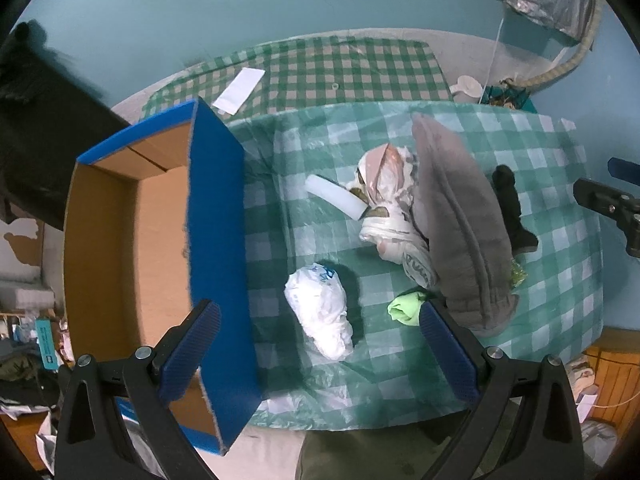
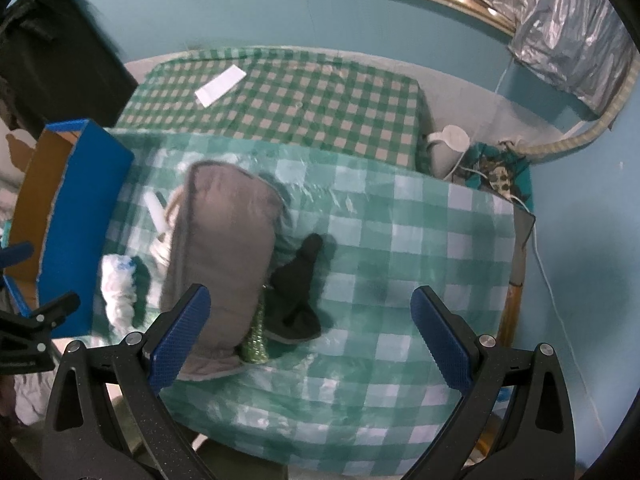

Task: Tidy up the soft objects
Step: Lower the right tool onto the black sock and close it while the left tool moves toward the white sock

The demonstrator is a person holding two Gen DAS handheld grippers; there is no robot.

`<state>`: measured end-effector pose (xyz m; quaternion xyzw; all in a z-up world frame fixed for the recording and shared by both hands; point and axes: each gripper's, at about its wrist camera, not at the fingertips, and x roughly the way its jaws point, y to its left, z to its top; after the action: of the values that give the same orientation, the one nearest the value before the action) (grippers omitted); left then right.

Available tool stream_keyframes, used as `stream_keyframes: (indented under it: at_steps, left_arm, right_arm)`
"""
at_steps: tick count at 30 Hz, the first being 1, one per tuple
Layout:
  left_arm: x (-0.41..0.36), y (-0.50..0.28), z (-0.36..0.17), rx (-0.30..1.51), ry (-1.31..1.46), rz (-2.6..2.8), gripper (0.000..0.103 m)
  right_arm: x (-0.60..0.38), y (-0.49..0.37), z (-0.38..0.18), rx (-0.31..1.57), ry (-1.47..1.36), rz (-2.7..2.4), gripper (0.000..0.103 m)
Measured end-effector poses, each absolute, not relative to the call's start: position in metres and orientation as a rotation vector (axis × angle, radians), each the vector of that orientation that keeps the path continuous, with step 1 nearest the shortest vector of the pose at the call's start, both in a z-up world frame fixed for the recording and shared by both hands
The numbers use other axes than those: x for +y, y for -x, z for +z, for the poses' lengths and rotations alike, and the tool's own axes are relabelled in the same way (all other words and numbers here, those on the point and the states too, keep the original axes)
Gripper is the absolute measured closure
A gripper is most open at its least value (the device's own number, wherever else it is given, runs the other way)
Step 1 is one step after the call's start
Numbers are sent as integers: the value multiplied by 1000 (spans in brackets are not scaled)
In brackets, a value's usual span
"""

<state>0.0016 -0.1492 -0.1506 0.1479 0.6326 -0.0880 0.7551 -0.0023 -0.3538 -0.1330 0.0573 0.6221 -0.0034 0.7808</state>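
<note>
A blue cardboard box (image 1: pixel 216 240) with a brown, empty inside stands at the table's left; it also shows in the right wrist view (image 2: pixel 76 216). Soft things lie on the green checked cloth: a crumpled white bag (image 1: pixel 320 312), a white foam bar (image 1: pixel 336 196), a bundle of plastic bags (image 1: pixel 384 200), a grey padded cloth (image 1: pixel 460 220) (image 2: pixel 224 248), a black sock (image 1: pixel 512 208) (image 2: pixel 296 292), a light green cloth (image 1: pixel 406 308) and a glittery green piece (image 2: pixel 256 340). My left gripper (image 1: pixel 320 352) is open above the white bag. My right gripper (image 2: pixel 310 332) is open above the black sock.
A second checked surface (image 1: pixel 328 68) behind holds a white paper slip (image 1: pixel 238 90). A white jug (image 2: pixel 448 148) and cables sit at the back right. Clutter lies on the floor to the left. The right gripper's body shows at the left wrist view's right edge (image 1: pixel 612 204).
</note>
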Motion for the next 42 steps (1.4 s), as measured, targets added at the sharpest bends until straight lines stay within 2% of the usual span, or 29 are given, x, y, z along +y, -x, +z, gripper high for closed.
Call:
stream_keyframes:
  at_steps: [29, 37, 42]
  left_arm:
    - [-148, -12, -218, 1465, -298, -100, 2]
    - [-134, -18, -233, 1503, -251, -64, 2]
    - [-139, -18, -240, 1497, -286, -59, 2]
  right_arm:
    - [-339, -13, -221, 1457, -109, 50, 3]
    - [-330, -15, -234, 1477, -111, 80, 12]
    - [-329, -15, -240, 1486, -129, 107, 24]
